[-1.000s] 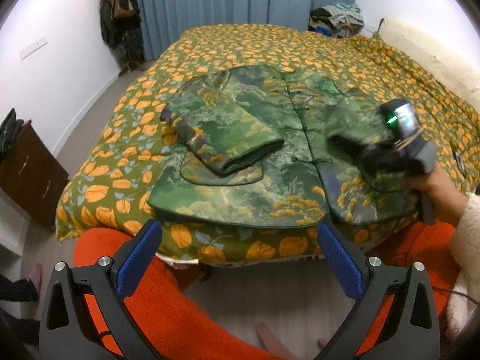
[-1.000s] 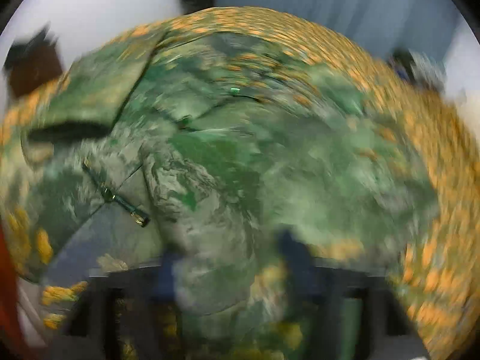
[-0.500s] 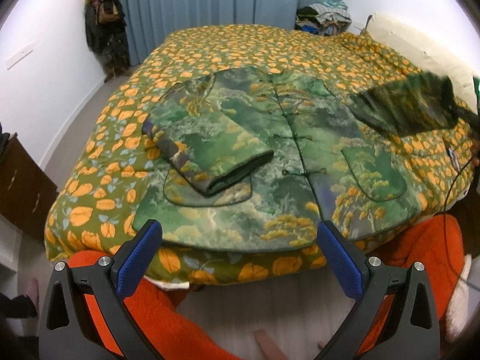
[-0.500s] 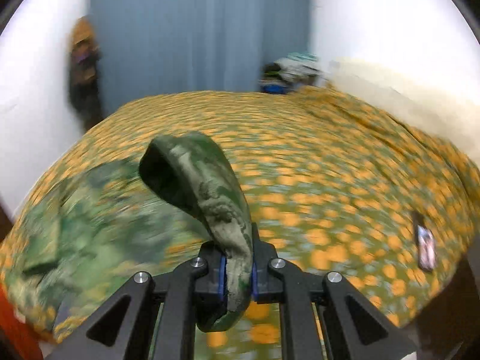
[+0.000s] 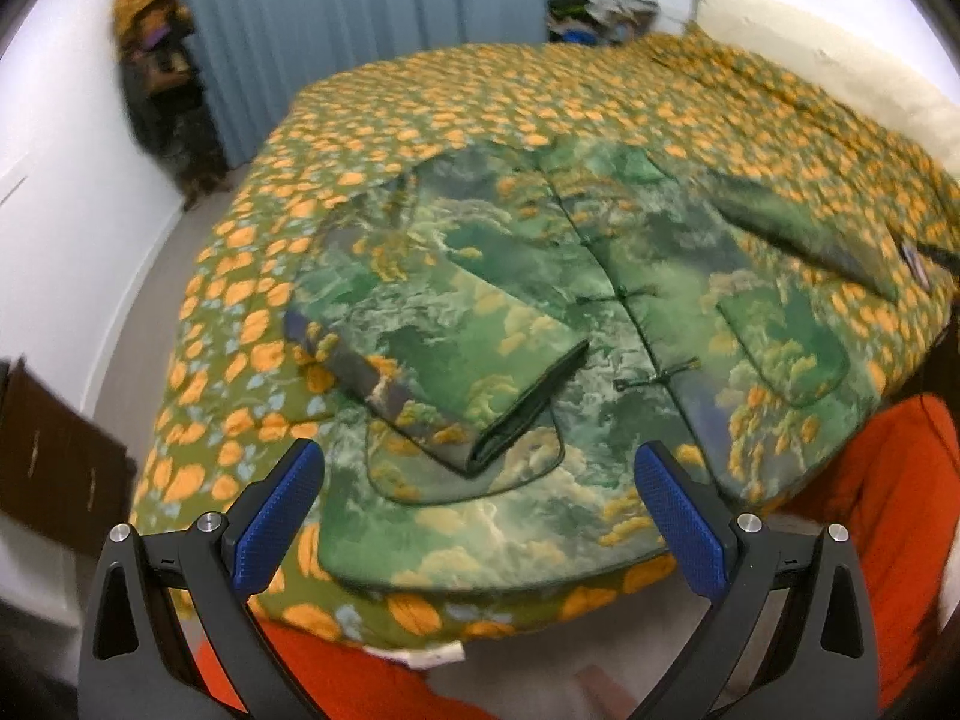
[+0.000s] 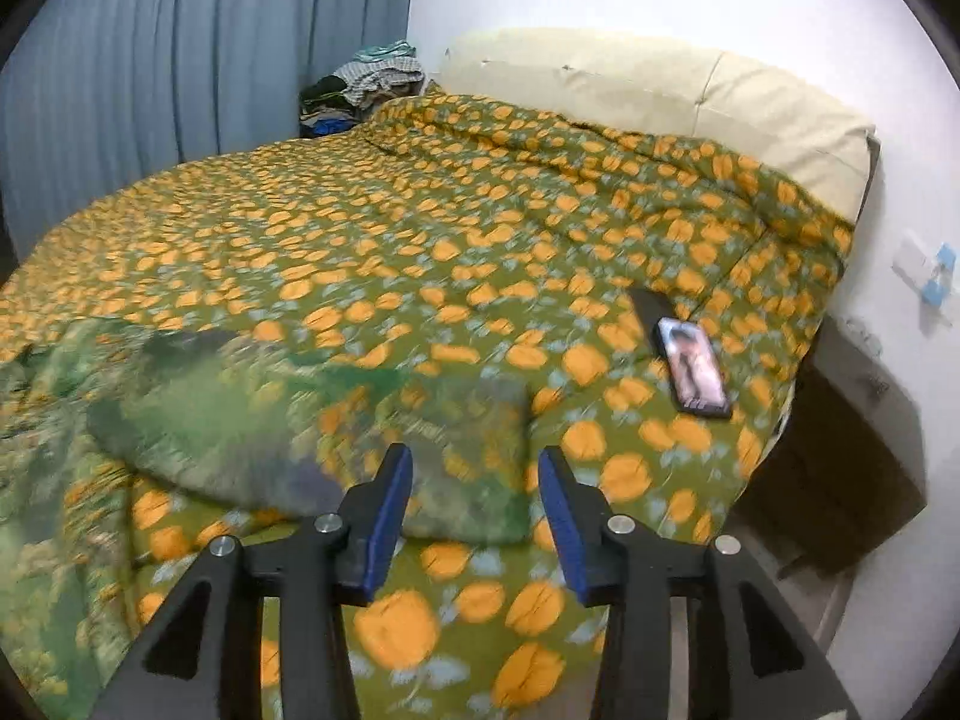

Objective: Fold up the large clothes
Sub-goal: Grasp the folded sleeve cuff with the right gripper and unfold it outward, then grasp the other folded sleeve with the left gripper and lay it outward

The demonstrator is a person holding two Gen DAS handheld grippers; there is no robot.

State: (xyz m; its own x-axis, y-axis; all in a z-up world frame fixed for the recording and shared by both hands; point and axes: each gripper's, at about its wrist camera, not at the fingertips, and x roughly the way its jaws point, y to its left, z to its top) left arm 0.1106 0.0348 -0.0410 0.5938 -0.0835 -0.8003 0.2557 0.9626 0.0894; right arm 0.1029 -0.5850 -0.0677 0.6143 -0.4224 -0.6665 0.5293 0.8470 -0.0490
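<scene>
A green printed jacket (image 5: 576, 324) is lying flat on the near end of a bed (image 5: 540, 96) covered in a quilt with orange leaves. Its left sleeve (image 5: 444, 354) is lying folded across the front of the jacket, with the cuff pointing toward the near right. Its right sleeve (image 5: 798, 228) is stretching out to the right, resting on the quilt beside the body of the jacket.

The left gripper (image 5: 480, 516) is hanging over the near edge of the bed, just short of the jacket's hem, with its jaws spread wide and holding nothing. The right gripper (image 6: 474, 516) is hovering just above the cuff end of the right sleeve (image 6: 312, 426), its jaws parted and empty, with the cloth lying loose on the quilt between and beyond them.

A phone (image 6: 690, 366) is lying face up on the quilt to the far right of that sleeve, well apart from it. A cream headboard (image 6: 648, 84) is standing at the far end, and blue curtains (image 6: 198, 42) are hanging at the far left.
</scene>
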